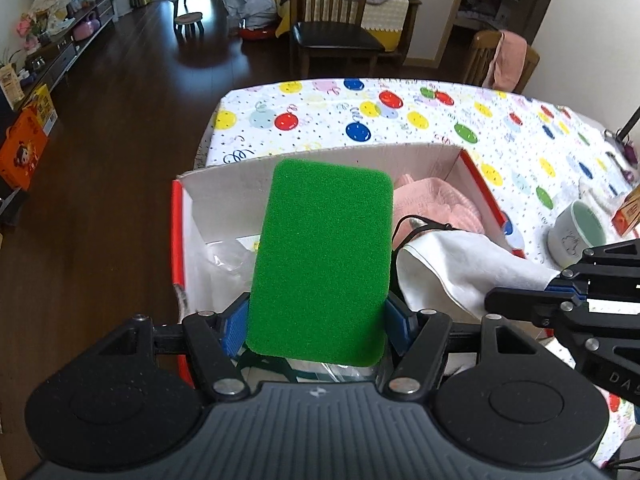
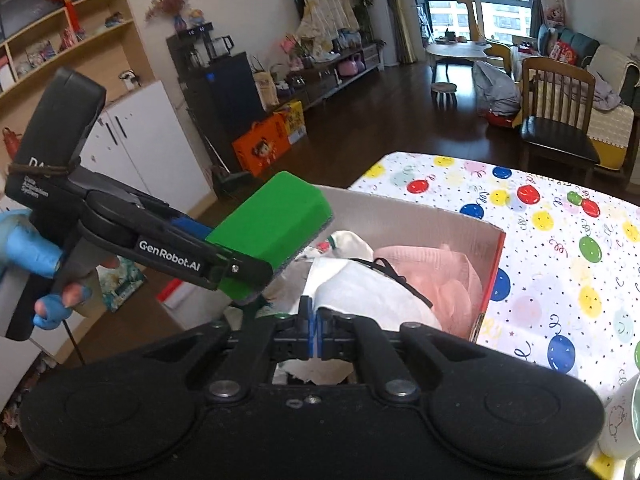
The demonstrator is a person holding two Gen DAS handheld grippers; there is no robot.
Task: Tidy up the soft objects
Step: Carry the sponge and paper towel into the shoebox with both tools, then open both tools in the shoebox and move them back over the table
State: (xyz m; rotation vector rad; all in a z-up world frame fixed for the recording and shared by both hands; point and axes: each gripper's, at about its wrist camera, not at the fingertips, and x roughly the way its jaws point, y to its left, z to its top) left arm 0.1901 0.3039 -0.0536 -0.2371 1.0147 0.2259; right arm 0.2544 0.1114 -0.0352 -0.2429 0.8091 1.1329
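Observation:
My left gripper (image 1: 316, 326) is shut on a green sponge (image 1: 322, 256) and holds it above the open cardboard box (image 1: 224, 184). The sponge also shows in the right wrist view (image 2: 272, 224), held by the left gripper (image 2: 240, 270) over the box (image 2: 440, 216). My right gripper (image 2: 319, 334) is shut on the edge of a white cloth (image 2: 360, 292); it shows in the left wrist view (image 1: 520, 300) pinching that cloth (image 1: 452, 264), which drapes over the box's right side. A pink cloth (image 1: 436, 200) and a black-strapped item lie in the box.
The box stands at the corner of a table with a balloon-print cloth (image 1: 400, 120). A white cup (image 1: 576, 232) stands right of the box. Clear plastic lies in the box's left part (image 1: 224, 256). Wooden chairs (image 1: 332, 20) stand beyond the table.

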